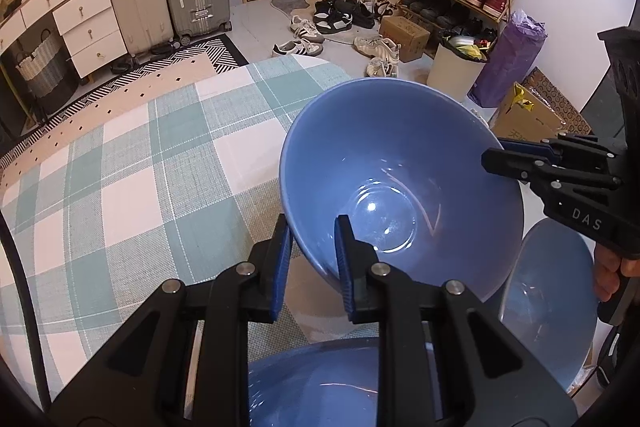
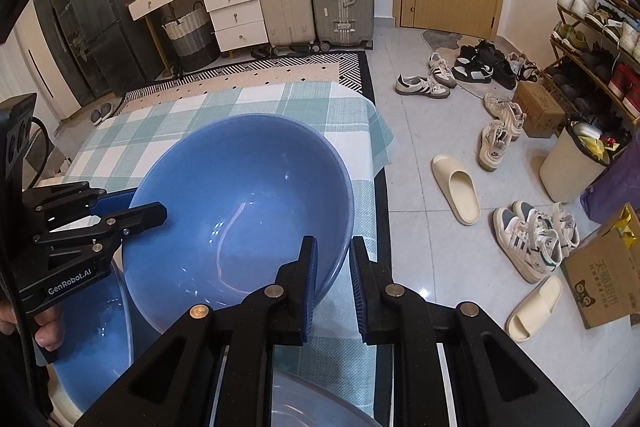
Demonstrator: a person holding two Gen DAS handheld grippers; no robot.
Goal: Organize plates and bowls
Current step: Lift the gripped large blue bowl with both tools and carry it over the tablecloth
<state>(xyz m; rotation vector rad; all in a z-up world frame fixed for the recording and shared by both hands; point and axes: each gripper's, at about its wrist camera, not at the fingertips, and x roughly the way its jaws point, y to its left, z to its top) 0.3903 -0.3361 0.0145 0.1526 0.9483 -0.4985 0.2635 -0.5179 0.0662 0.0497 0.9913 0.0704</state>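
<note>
Two grippers are clamped on one blue bowl, tilted above the checked counter: the left gripper on its near rim, the right gripper on the opposite rim, both angled downward. Other blue bowls lie just beside.

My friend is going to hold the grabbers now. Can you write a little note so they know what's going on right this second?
Left gripper: shut on the near rim of the big blue bowl.
Right gripper: shut on the same bowl's opposite rim. Both hold it together, tilted, above the checked tablecloth.
Other blue dishes: one beside the bowl, another under the left gripper.
Done: bowl gripped.
Left: probably set it with the other dishes, then let go.
</note>
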